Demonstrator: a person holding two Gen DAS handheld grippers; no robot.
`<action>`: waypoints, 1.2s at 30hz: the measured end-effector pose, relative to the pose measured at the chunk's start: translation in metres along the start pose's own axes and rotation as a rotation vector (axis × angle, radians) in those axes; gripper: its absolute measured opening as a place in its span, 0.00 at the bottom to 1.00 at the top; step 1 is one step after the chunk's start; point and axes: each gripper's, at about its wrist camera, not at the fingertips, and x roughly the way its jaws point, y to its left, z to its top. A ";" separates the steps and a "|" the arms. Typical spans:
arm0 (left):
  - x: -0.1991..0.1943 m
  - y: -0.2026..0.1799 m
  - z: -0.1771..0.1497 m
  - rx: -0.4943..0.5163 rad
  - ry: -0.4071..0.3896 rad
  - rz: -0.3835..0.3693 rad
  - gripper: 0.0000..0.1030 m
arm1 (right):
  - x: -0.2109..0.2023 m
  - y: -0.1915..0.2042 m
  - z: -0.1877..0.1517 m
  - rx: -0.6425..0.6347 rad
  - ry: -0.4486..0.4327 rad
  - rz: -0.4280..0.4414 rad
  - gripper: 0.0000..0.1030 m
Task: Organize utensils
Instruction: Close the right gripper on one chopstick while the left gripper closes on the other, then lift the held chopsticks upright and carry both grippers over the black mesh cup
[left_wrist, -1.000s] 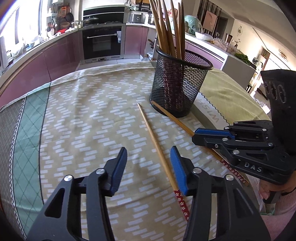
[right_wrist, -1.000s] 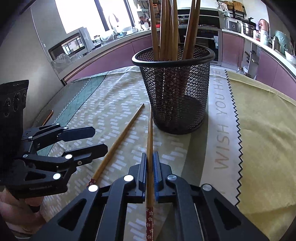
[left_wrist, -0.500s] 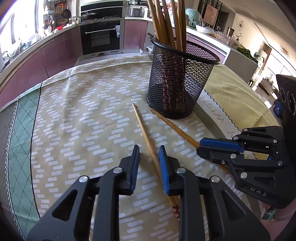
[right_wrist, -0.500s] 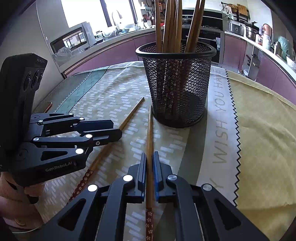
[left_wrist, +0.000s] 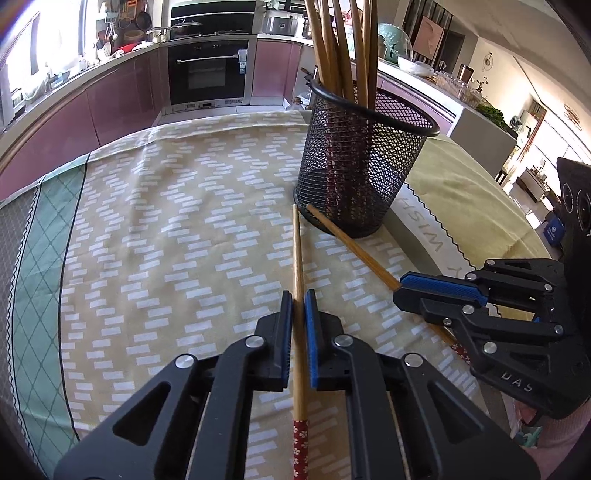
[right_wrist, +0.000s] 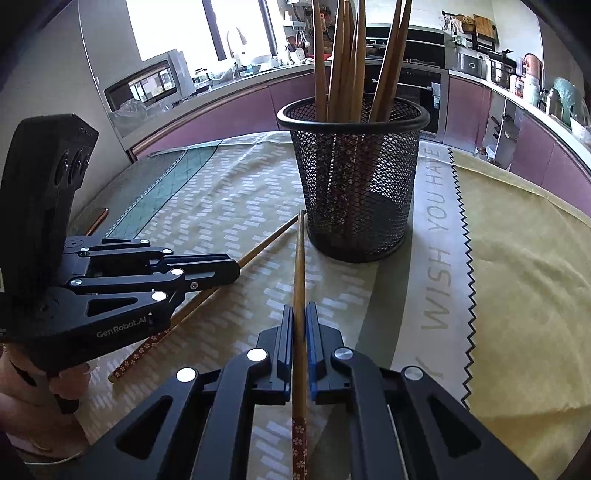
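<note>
Two wooden chopsticks with red flowered ends lie on the tablecloth, tips near a black mesh holder (left_wrist: 364, 166) (right_wrist: 354, 177) that has several chopsticks standing in it. My left gripper (left_wrist: 298, 301) is shut on the left chopstick (left_wrist: 297, 258), which runs straight between its blue pads. My right gripper (right_wrist: 300, 314) is shut on the right chopstick (right_wrist: 300, 258). In the left wrist view the right gripper (left_wrist: 406, 288) clamps the right chopstick (left_wrist: 351, 247). In the right wrist view the left gripper (right_wrist: 232, 266) clamps the left chopstick (right_wrist: 266, 243).
A yellow-green patterned tablecloth (left_wrist: 166, 221) covers the table, with a lettered band (right_wrist: 437, 240) right of the holder. Purple kitchen cabinets and an oven (left_wrist: 207, 74) stand behind. A hand (right_wrist: 40, 410) grips the left tool's handle.
My left gripper moved forward over the left chopstick and its jaws closed on it. The chopstick swung a little, now pointing straight ahead. The right gripper kept its hold.
</note>
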 end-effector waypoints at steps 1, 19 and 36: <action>-0.002 0.000 0.000 -0.001 -0.005 -0.001 0.07 | -0.002 0.001 0.000 0.000 -0.008 0.009 0.06; -0.051 0.008 0.007 -0.031 -0.105 -0.066 0.07 | -0.037 0.007 0.012 0.012 -0.120 0.107 0.06; -0.076 0.006 0.015 -0.034 -0.168 -0.119 0.07 | -0.058 -0.002 0.021 0.031 -0.199 0.108 0.06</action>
